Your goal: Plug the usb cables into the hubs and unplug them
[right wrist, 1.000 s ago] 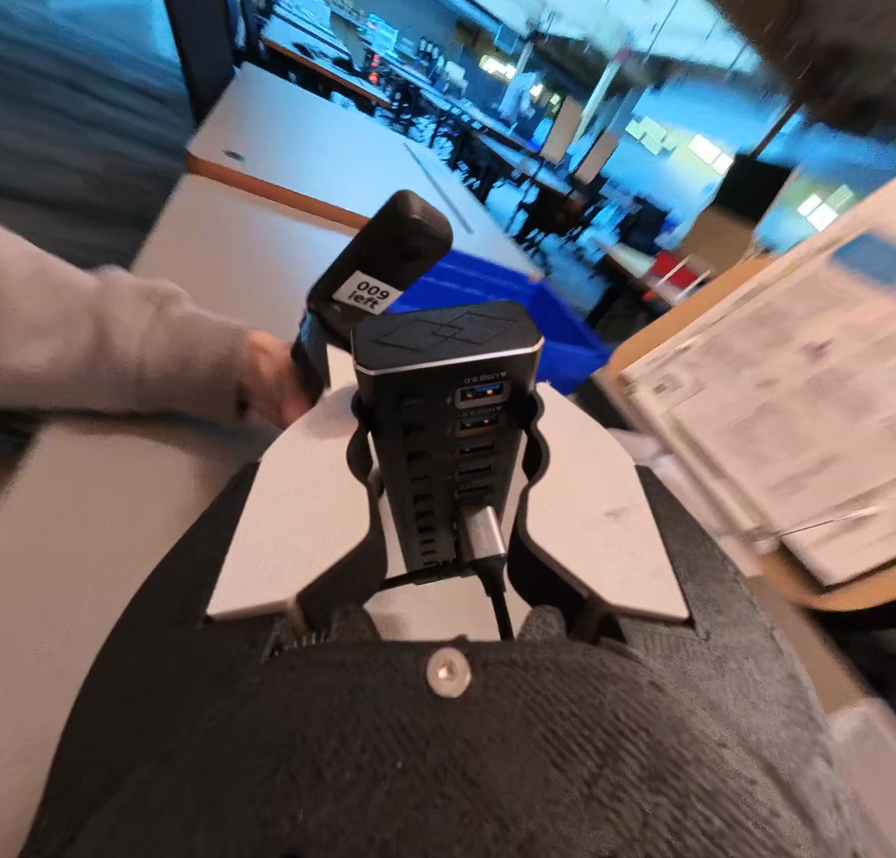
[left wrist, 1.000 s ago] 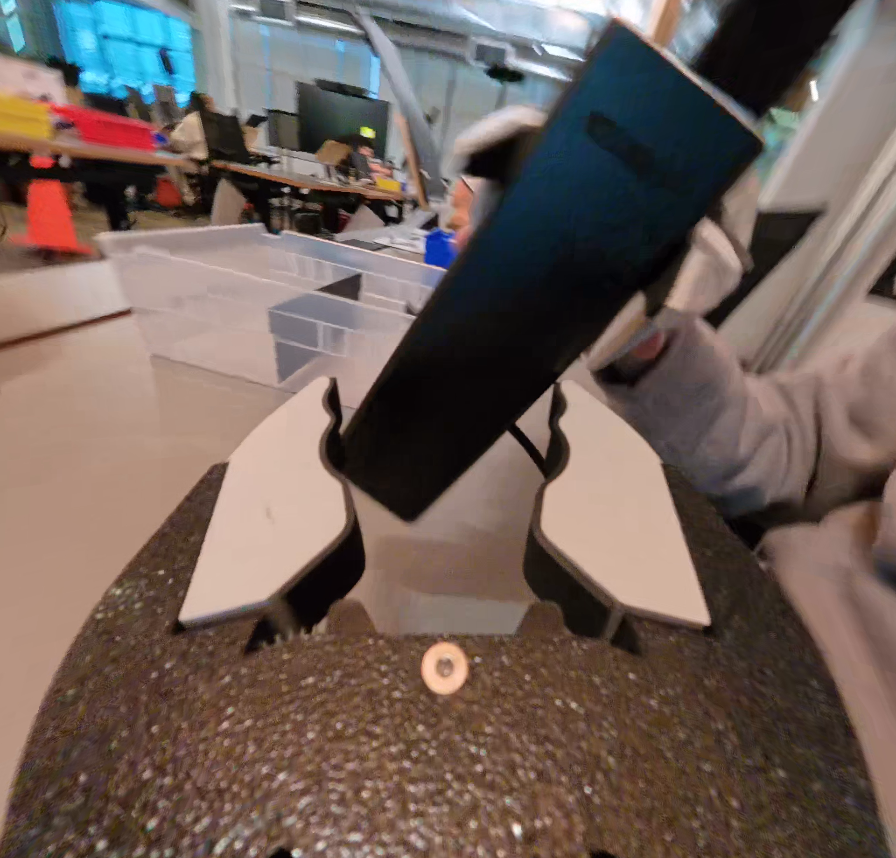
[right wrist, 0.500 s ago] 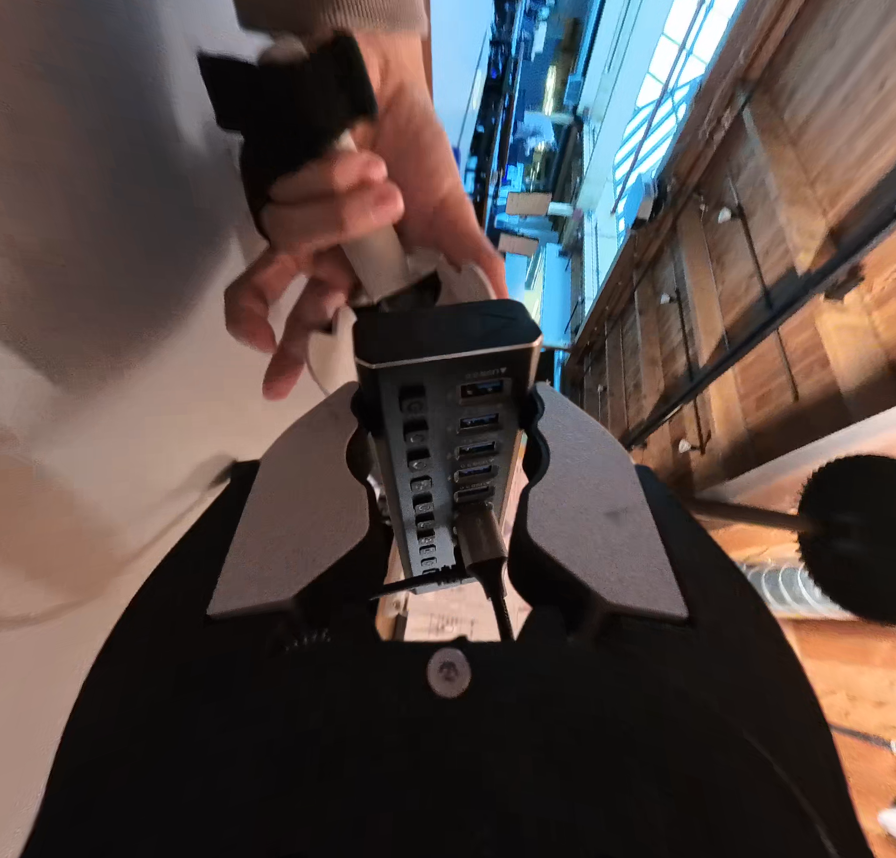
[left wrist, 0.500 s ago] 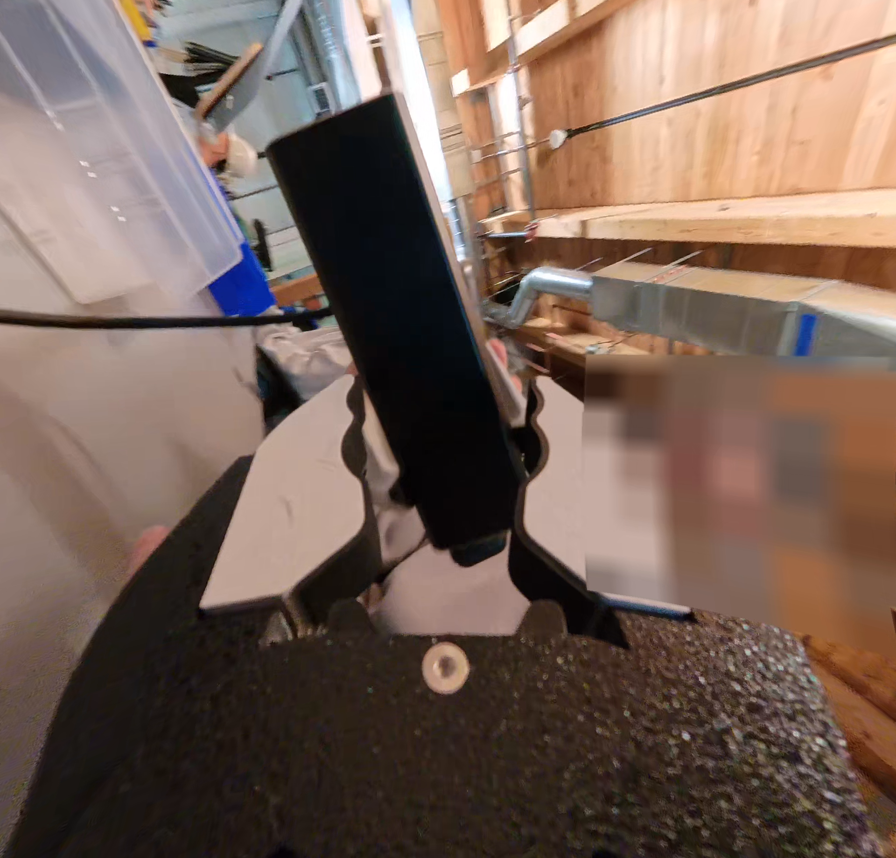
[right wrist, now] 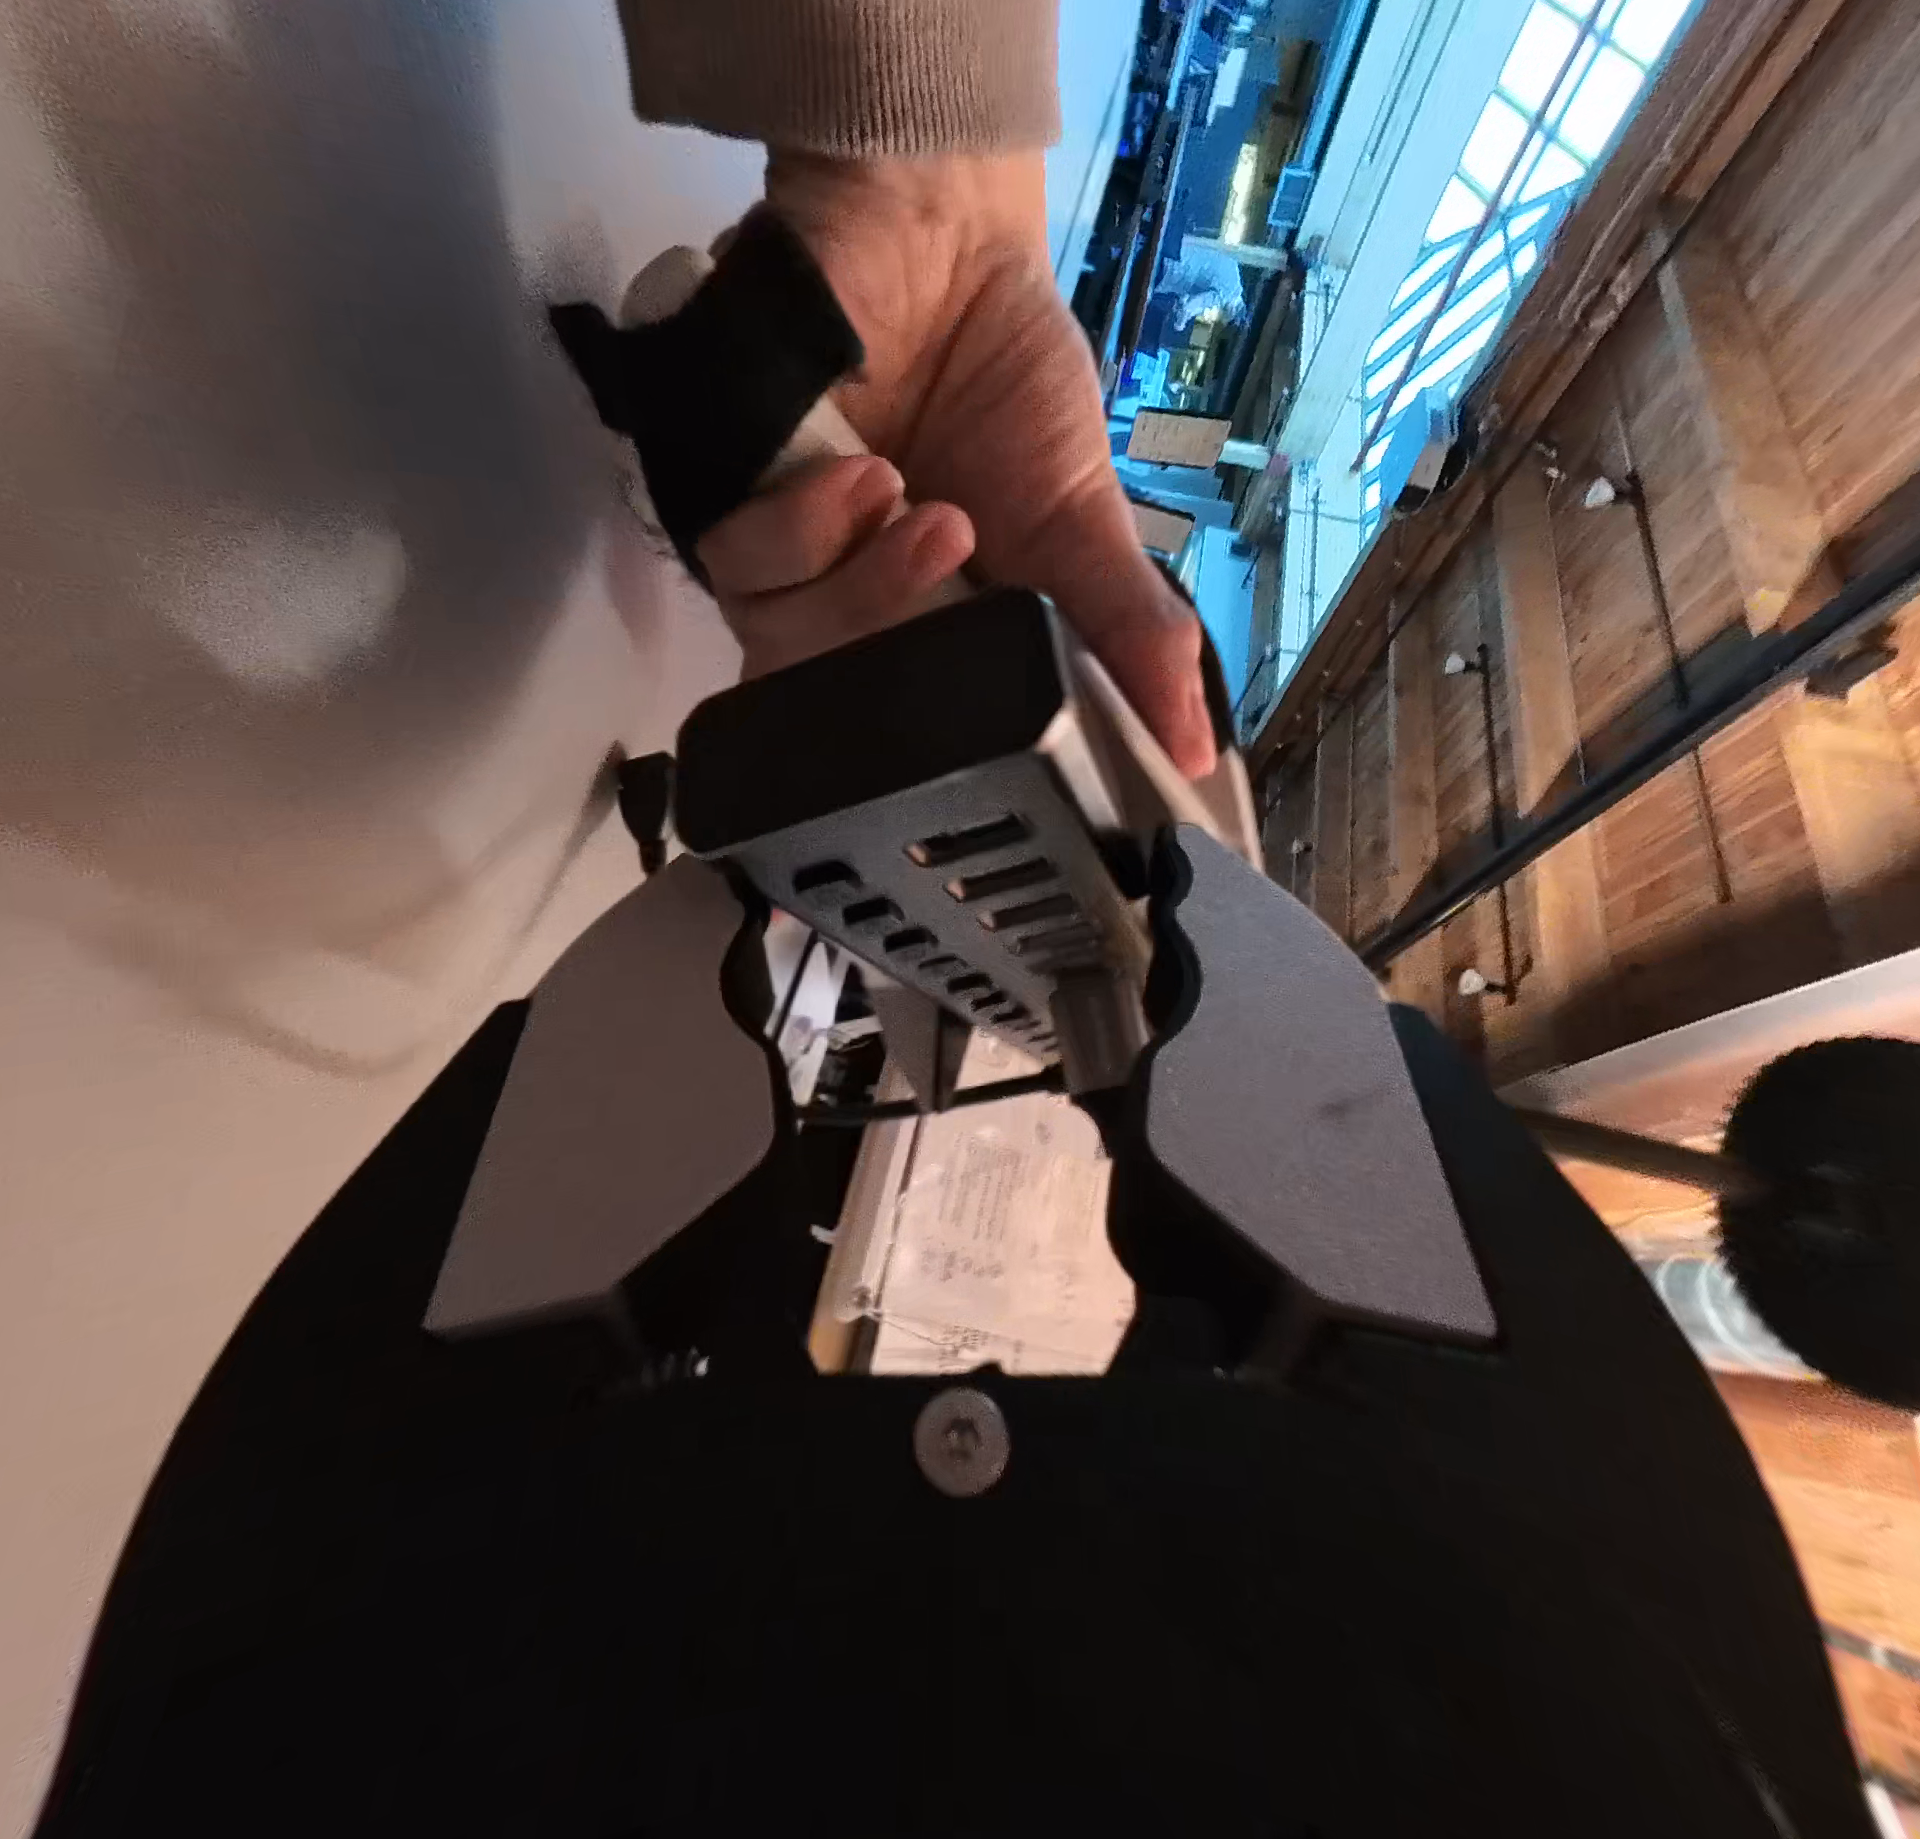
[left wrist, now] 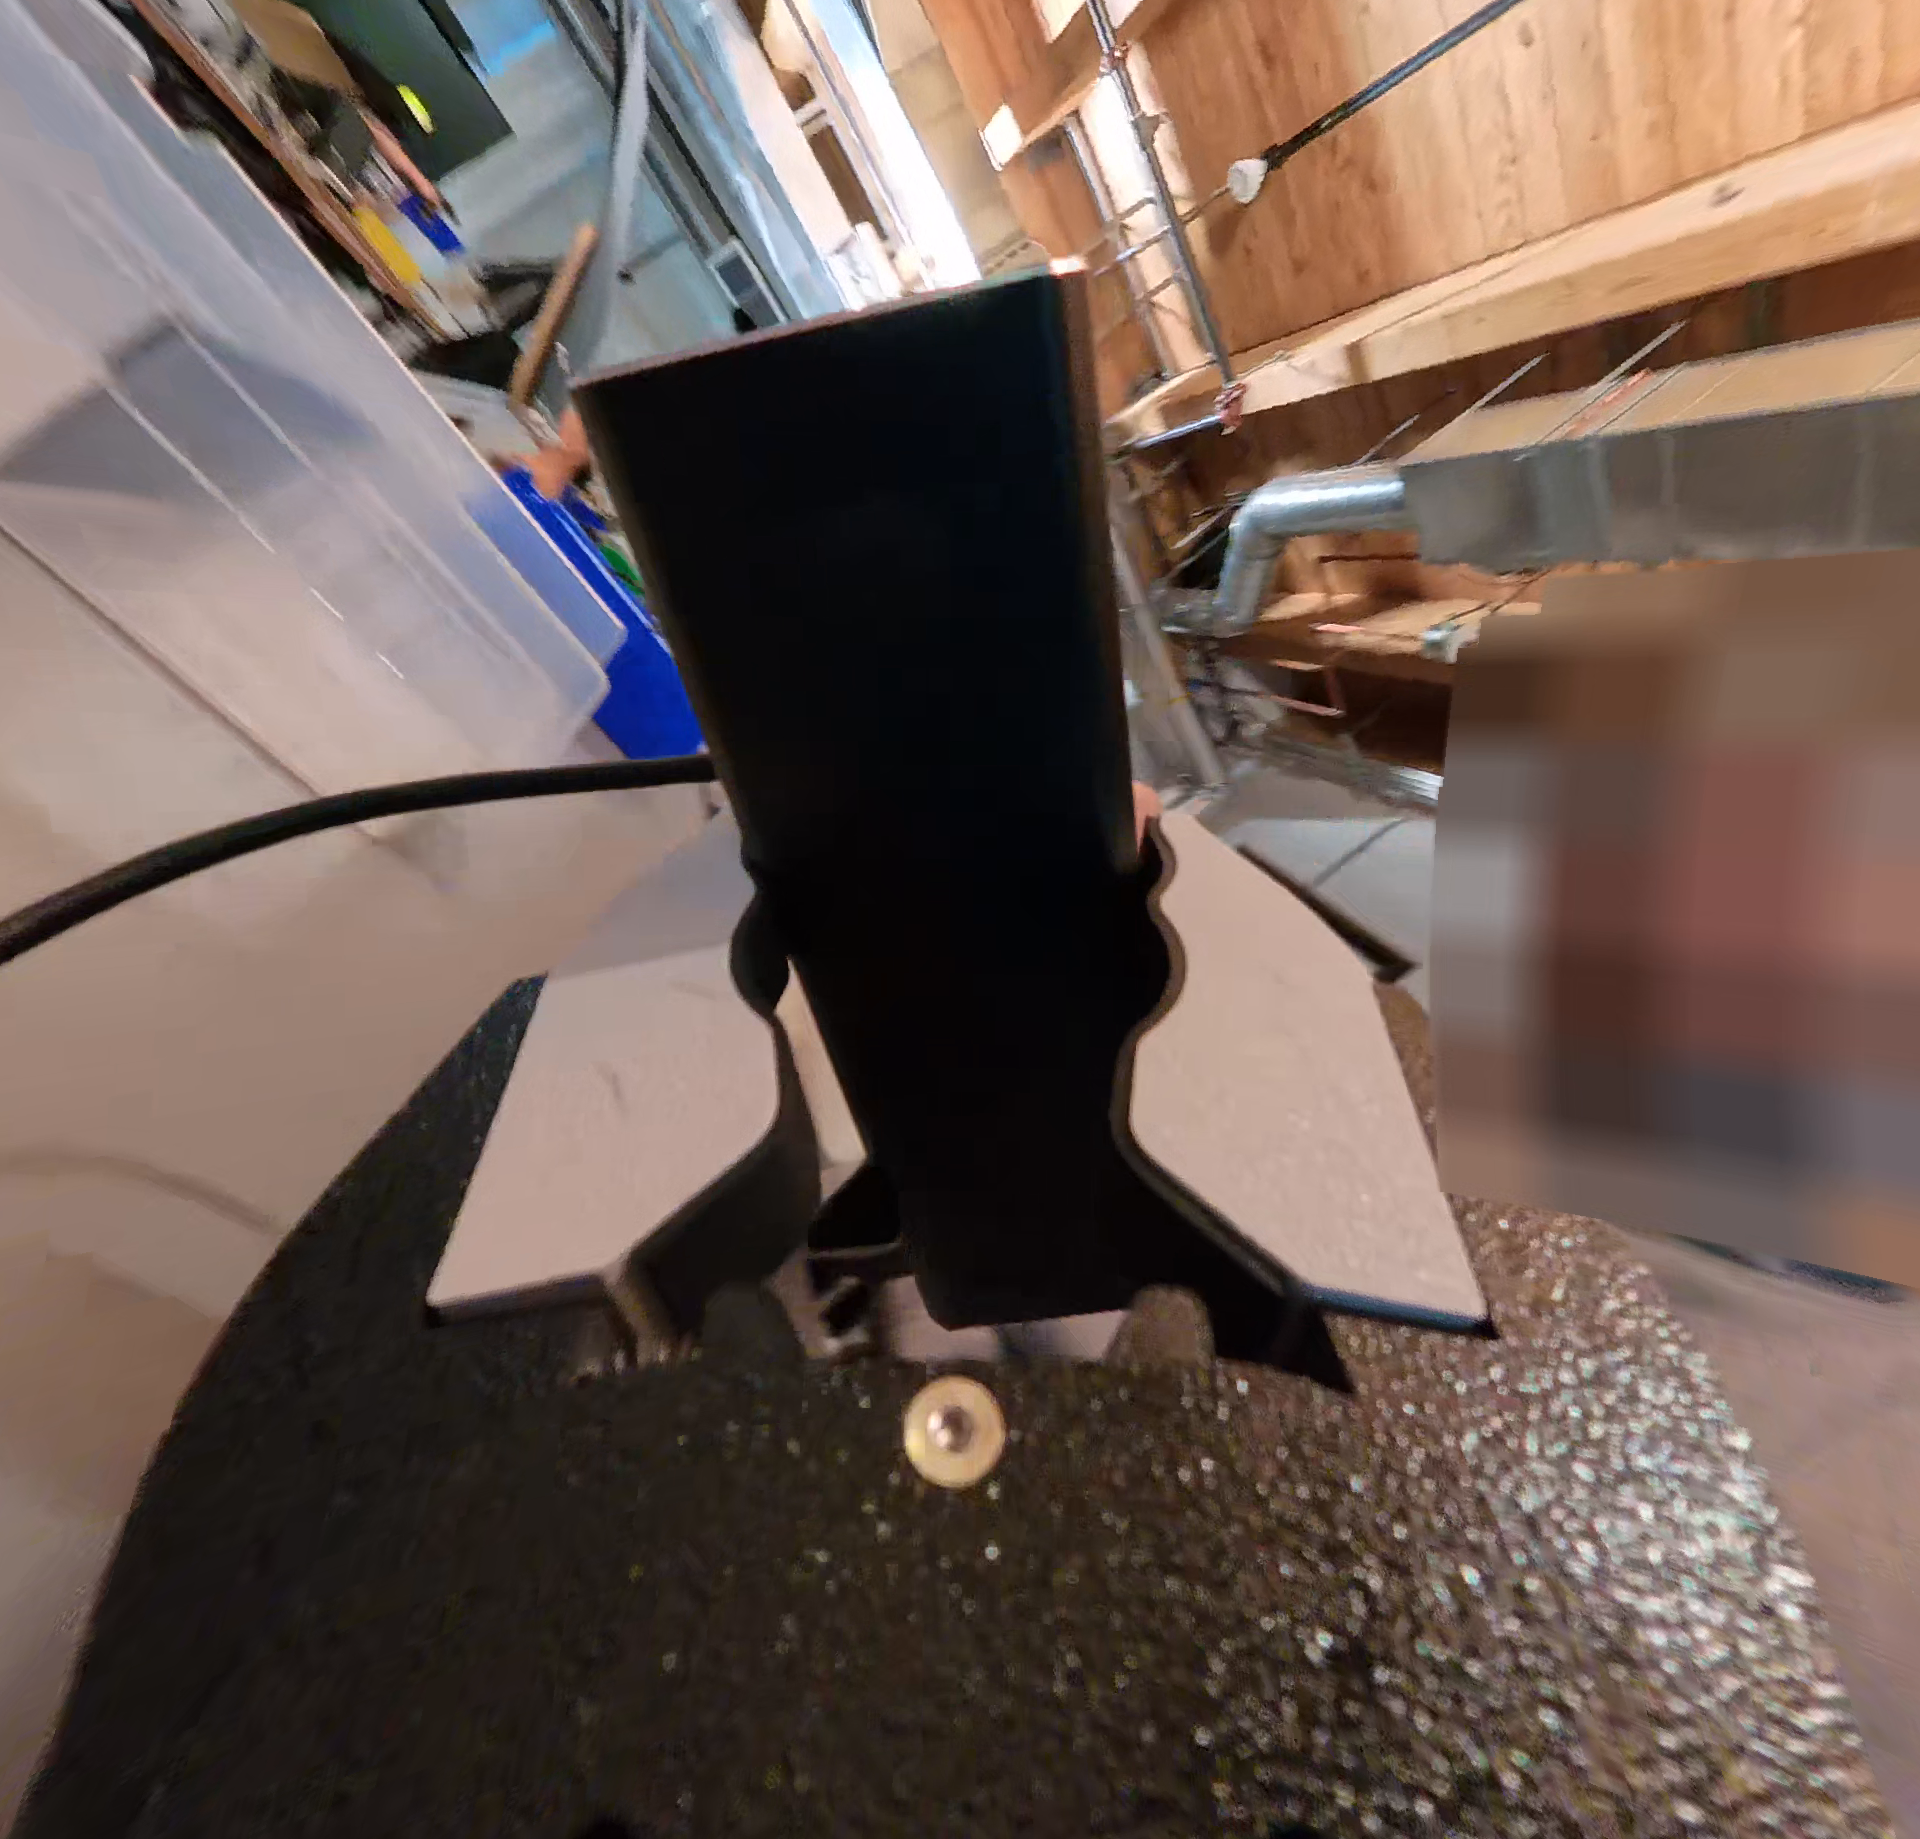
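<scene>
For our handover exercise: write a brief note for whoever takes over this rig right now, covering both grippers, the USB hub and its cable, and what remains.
Left gripper: shut on the black USB hub.
Right gripper: open; the hub leans between its fingers, gap on one side.
Done: one silver USB plug sits in the hub's port nearest this gripper; other visible ports empty.
Left: unplug it, likely with the right gripper.

A black multi-port hub (right wrist: 914,833) stands tilted, one cable (left wrist: 343,813) plugged near its base.
</scene>
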